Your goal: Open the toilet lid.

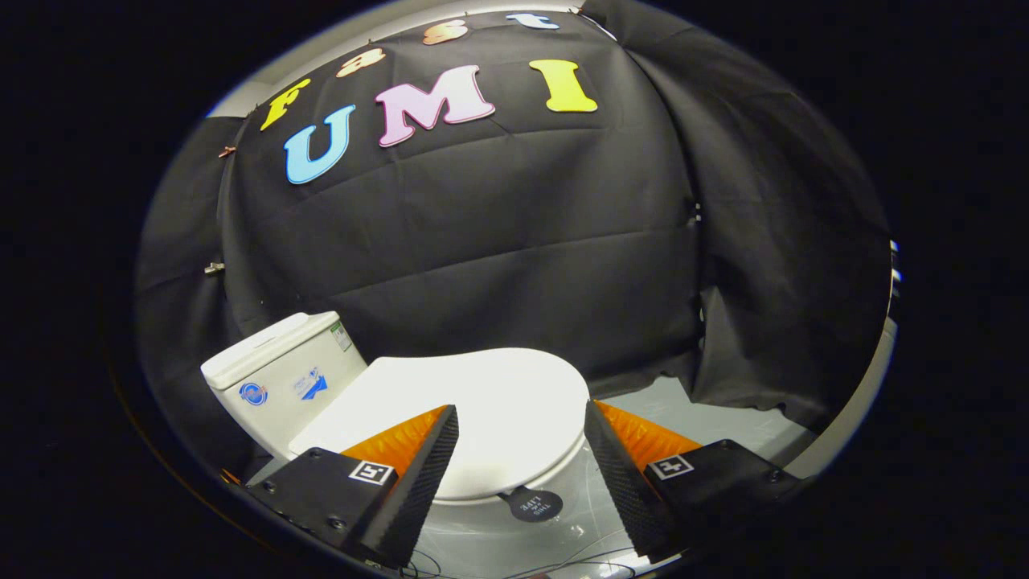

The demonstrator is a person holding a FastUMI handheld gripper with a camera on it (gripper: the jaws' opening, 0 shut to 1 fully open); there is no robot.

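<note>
black ribbed fingers [426, 474] with orange sides, square markers.

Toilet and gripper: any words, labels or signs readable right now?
Black tab at the front of the lid: white lettering, upside down, too blurred to read.
Tank: two blue logo stickers and a side label, too small to read.
Gripper, open, its fingers either side of the lid's front: square coded markers, no words.

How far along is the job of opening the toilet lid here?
Nothing looks done yet: the lid lies flat and closed on the toilet, the tank off to one side. In hand: the tool hangs open above it, fingers wide. Left: catching the lid's edge by the black tab and lifting.
</note>
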